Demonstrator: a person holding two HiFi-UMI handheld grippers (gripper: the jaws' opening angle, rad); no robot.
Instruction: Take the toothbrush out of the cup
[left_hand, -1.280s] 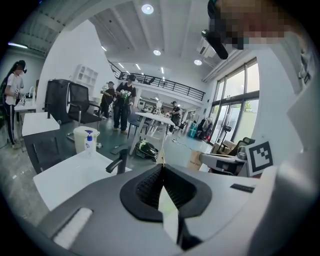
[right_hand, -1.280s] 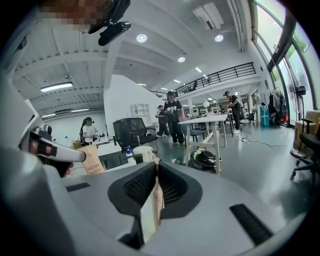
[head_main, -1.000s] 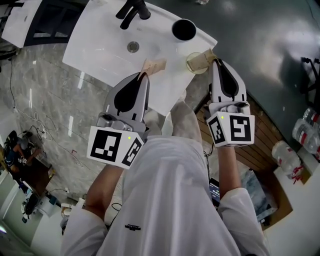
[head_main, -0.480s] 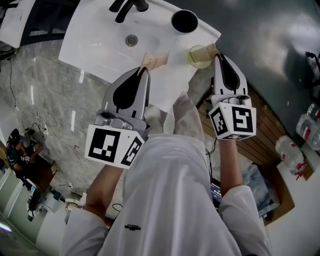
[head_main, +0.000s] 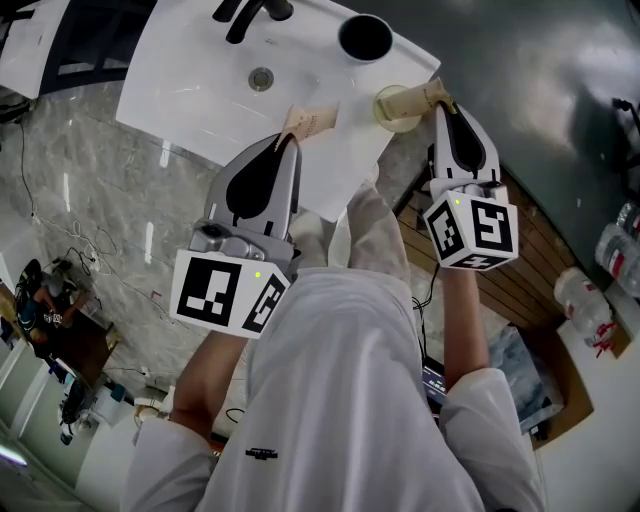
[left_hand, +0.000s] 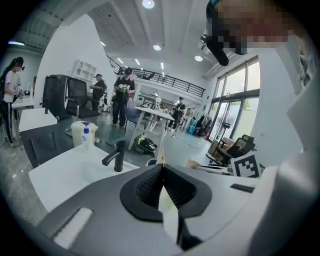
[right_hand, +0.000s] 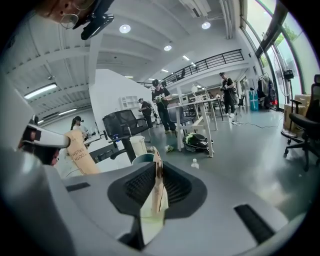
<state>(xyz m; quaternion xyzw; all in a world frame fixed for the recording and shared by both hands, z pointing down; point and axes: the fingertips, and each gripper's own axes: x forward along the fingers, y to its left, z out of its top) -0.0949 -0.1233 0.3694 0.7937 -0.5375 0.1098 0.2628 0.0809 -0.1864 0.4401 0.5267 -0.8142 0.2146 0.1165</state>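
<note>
The toothbrush in its tan kraft-paper sleeve leaned in the pale translucent cup at the white washbasin's near corner, its upper end clamped in the right gripper. It looked light and stiff, though the paper could slip or crumple, so a firm hold high up suited it. The left gripper pinched a second tan paper sleeve.
</note>
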